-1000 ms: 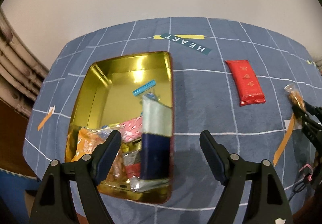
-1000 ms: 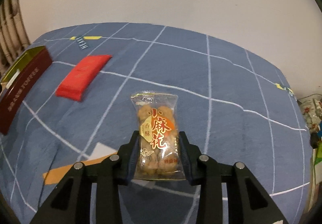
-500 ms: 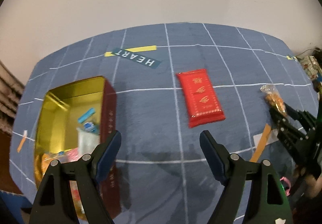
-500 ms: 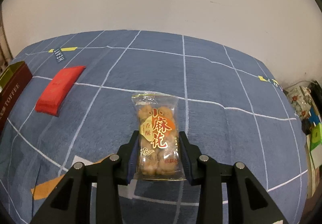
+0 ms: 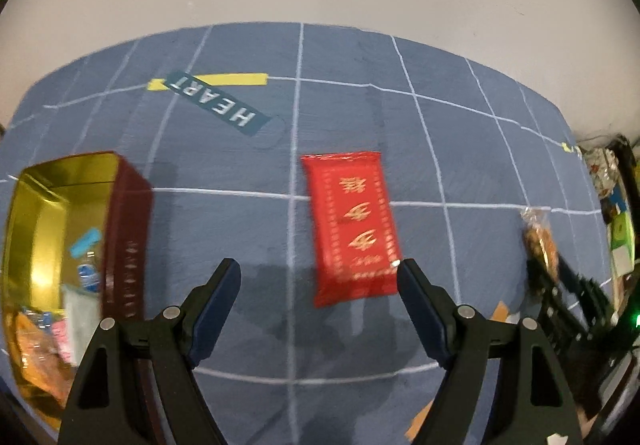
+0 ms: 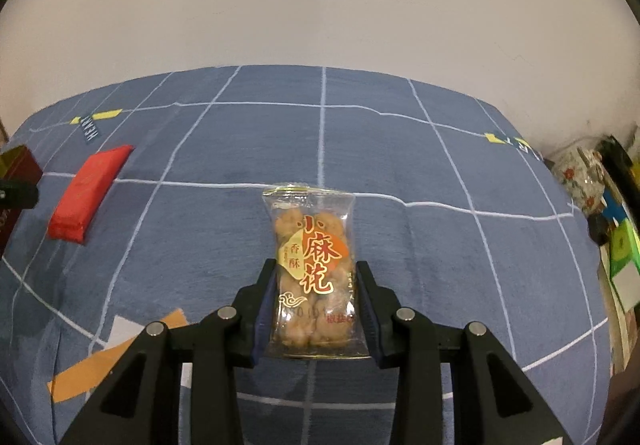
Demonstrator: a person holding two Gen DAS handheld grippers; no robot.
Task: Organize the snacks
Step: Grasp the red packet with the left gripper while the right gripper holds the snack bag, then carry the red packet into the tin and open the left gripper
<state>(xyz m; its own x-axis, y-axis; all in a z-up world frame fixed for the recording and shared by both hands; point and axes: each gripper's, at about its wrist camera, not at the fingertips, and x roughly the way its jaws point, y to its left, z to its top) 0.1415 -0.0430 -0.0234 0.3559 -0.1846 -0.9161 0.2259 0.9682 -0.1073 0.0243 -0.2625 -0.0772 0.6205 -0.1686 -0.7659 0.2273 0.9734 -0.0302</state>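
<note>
Snacks: red packet (image 5: 352,229) on blue grid cloth (image 5: 224,229) | left jaws wide, empty | right jaws clamp clear bag (image 6: 314,265)

A tin (image 5: 60,237) holding snacks is set left of a packet (image 5: 352,225) on the desk (image 5: 224,165); a bag (image 6: 312,269) is clamped right.

Red pkt (image 5: 352,225) flat; clear pkt (image 6: 312,269) upright, maybe lifted.

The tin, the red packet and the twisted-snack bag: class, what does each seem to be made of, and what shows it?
Tin: likely metal, its gold inside mirror-bright, dark red outside.
Red packet: probably glossy plastic film or foil; it shines, with gold print.
Twisted-snack bag: clear plastic film; the snacks show through, ends crimped.
</note>
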